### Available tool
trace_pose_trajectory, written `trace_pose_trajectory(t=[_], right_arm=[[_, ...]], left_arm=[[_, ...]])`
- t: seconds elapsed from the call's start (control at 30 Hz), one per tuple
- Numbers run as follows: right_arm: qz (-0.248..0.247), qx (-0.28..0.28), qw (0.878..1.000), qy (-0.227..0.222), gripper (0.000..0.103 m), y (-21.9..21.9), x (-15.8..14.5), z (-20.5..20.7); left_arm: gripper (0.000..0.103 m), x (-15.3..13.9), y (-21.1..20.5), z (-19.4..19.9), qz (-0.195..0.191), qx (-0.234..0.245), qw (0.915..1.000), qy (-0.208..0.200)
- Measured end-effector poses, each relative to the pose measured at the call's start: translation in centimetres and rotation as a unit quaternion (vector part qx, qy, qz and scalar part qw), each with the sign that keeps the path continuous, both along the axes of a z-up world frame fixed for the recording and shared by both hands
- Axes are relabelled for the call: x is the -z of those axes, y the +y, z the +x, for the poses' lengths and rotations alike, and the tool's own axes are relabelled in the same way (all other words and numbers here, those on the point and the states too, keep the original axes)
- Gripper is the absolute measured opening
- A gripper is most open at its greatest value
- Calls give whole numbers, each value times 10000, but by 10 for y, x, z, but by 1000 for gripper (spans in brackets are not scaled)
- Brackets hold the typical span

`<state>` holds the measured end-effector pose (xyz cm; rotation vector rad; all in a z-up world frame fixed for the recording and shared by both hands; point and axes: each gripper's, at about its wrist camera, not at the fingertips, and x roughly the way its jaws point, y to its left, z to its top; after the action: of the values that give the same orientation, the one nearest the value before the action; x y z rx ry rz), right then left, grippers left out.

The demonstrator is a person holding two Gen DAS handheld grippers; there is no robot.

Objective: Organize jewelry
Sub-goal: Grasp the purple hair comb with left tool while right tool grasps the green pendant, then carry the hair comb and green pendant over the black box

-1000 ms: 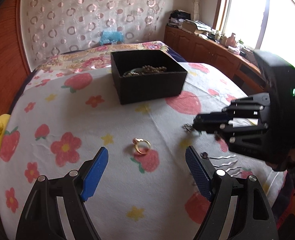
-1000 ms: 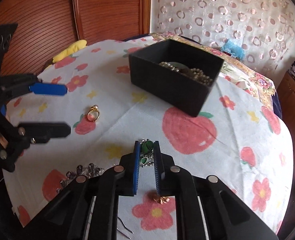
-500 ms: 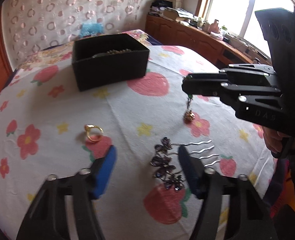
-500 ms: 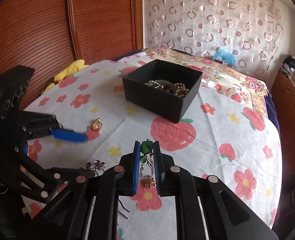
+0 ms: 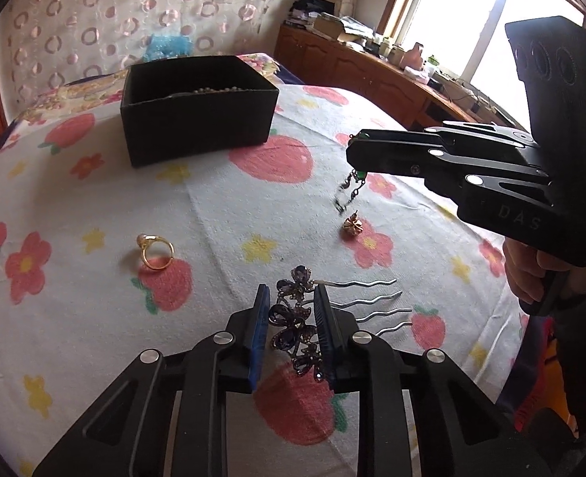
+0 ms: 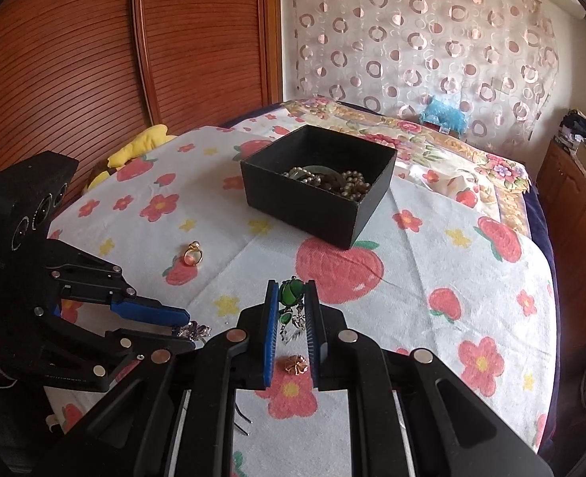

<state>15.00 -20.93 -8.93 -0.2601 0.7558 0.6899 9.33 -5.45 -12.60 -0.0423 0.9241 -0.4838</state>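
Note:
My left gripper [image 5: 291, 294] is low over the flowered cloth. Its jaws are closing on the purple jewelled top of a hair comb [image 5: 296, 326], and the blue pads [image 5: 259, 330] touch both sides. The comb's wire prongs stick out to the right. My right gripper [image 6: 291, 284] is shut on a green dangling earring [image 6: 291, 294] and holds it above the cloth, so its chain [image 5: 348, 190] hangs free. A gold flower stud [image 5: 352, 225] lies under it. A gold ring [image 5: 155, 252] lies to the left. The black box [image 5: 197, 127] behind holds beads.
The cloth covers a bed that drops off at the right and near edges. A yellow plush [image 6: 142, 147] lies at its left edge by wooden sliding doors. A cluttered wooden cabinet [image 5: 372, 71] runs under the window. A hand [image 5: 531, 266] holds the right gripper's handle.
My left gripper swung right from the gold ring to the hair comb, and its jaws narrowed around the comb's top. My right gripper rose with the green earring off the cloth.

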Motion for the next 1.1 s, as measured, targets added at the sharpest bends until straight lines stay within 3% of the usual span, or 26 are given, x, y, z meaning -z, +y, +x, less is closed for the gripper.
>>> trace_pose_trajectory(t=[0.33, 0.77, 1.1], right_arm=[[71, 4, 9999, -126, 15, 3, -13, 2], [215, 33, 9985, -497, 15, 5, -54, 22], [399, 175, 9972, -614, 15, 3, -66, 33]], left_arm=[[21, -25, 20, -2, 94, -362, 9982, -467], [21, -59, 58, 40, 293, -860, 9919, -887], [21, -81, 81, 82, 277, -1218, 9856, -1142]])
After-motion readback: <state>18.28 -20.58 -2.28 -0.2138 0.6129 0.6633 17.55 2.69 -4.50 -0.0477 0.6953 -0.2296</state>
